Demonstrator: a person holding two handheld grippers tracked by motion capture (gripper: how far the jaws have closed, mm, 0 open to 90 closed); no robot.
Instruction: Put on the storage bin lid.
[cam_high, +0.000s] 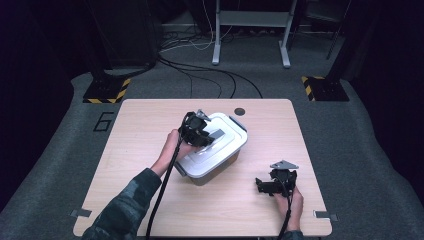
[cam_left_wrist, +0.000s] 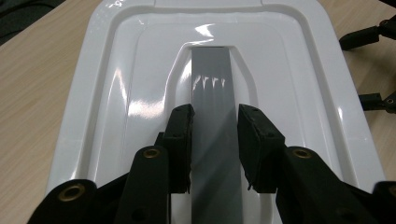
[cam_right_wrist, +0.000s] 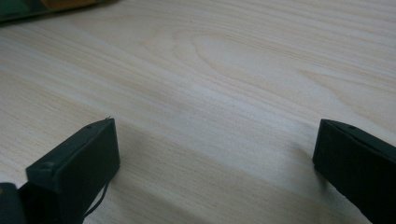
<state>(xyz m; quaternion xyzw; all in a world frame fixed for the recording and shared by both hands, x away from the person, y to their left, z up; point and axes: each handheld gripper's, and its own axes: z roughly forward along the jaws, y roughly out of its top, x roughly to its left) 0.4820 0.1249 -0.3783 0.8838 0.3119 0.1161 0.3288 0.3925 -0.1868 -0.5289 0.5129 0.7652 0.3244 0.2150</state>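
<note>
From above, I see a white lidded box in the middle of the table. My left tongs pinch the grey handle on its lid. My right tongs are wide open, holding nothing, low over bare wood.

Box: we see a grey plastic bin, upright, turned at an angle to the counter's edges.
Lid: glossy white, rounded corners, raised rim, seated on the box.
Handle: we note a flat grey strip lying in the lid's central recess.
Place: we find it near the counter's middle, somewhat toward the far edge.
</note>
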